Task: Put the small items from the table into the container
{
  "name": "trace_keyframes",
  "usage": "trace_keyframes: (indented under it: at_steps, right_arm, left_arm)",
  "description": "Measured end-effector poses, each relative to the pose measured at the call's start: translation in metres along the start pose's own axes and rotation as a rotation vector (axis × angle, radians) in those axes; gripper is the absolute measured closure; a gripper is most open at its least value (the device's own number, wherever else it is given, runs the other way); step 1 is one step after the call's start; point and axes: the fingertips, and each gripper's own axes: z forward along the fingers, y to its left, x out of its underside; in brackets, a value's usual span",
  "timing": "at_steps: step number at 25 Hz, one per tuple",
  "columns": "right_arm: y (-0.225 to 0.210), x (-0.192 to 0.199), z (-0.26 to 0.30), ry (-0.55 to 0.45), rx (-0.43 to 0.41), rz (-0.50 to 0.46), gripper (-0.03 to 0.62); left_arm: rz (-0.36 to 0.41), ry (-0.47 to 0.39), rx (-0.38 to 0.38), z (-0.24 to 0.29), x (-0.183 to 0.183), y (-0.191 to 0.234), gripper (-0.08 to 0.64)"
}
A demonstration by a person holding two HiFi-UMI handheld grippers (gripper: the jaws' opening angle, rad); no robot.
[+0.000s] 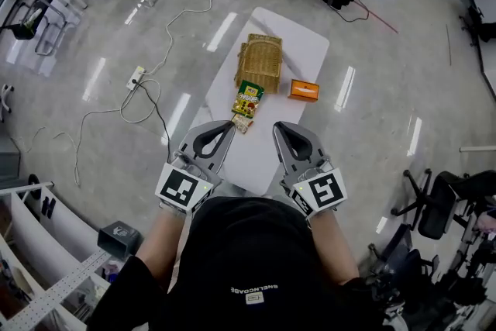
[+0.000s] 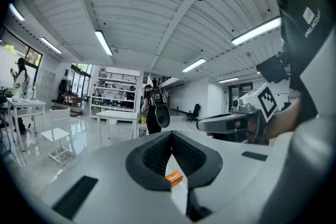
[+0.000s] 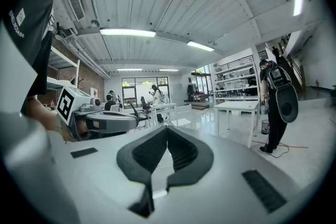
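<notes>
Head view puts the small items past the middle of the white rectangular table [image 1: 306, 50]: a green printed snack packet [image 1: 248, 98] lying flat, a smaller pale packet [image 1: 242, 123] touching its near end, and an orange cardboard box [image 1: 304, 91] apart to the right. The woven tan wicker basket [image 1: 259, 62] sits just beyond the green packet, their edges meeting or nearly so; nothing is in it that I can see, and I cannot tell whether its top is open or lidded.

The left gripper [image 1: 219, 130] and right gripper [image 1: 280, 129] hover over the table's near end, side by side, each with its jaws pressed together and nothing between them.

As I judge it, the risks are these: jaws brought down closed would only shove a flat packet along the smooth top; the two touching packets may drag together if one is pinched; a nudge could push the light basket towards the far edge; and the white cable [image 1: 155, 101] trailing on the floor left of the table could catch a foot
</notes>
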Motion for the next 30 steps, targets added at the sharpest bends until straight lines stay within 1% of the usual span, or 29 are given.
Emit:
trace_keyframes:
  at_steps: [5,7,10,13,15,19,23,26,30]
  right_arm:
    - [0.006,0.004,0.036,0.042,0.007,0.003,0.583]
    - [0.008,0.009,0.045,0.064,0.015,0.006,0.583]
    - [0.01,0.017,0.055,0.09,0.021,0.01,0.583]
    - [0.01,0.023,0.063,0.11,0.018,0.007,0.583]
    - [0.006,0.028,0.064,0.123,0.019,0.024,0.583]
    - [-0.005,0.037,0.065,0.13,0.017,0.087,0.583]
    - [-0.018,0.053,0.072,0.166,0.006,0.088,0.583]
    - [-0.033,0.072,0.08,0.206,-0.017,0.104,0.583]
    - [-0.049,0.096,0.09,0.255,-0.057,0.13,0.582]
  left_arm:
    - [-0.03,0.008,0.016,-0.006,0.003,0.038,0.555]
    - [-0.042,0.005,0.023,-0.009,0.004,0.045,0.555]
    - [-0.042,0.015,0.032,-0.011,0.01,0.052,0.555]
    - [-0.056,0.017,0.023,-0.012,0.017,0.061,0.555]
    - [-0.066,0.023,0.015,-0.012,0.021,0.064,0.555]
    - [-0.085,0.034,-0.011,-0.011,0.026,0.062,0.555]
    - [-0.09,0.041,-0.051,-0.007,0.027,0.06,0.555]
    - [-0.087,0.065,-0.09,0.001,0.029,0.062,0.555]
    - [-0.112,0.086,-0.136,0.009,0.036,0.059,0.555]
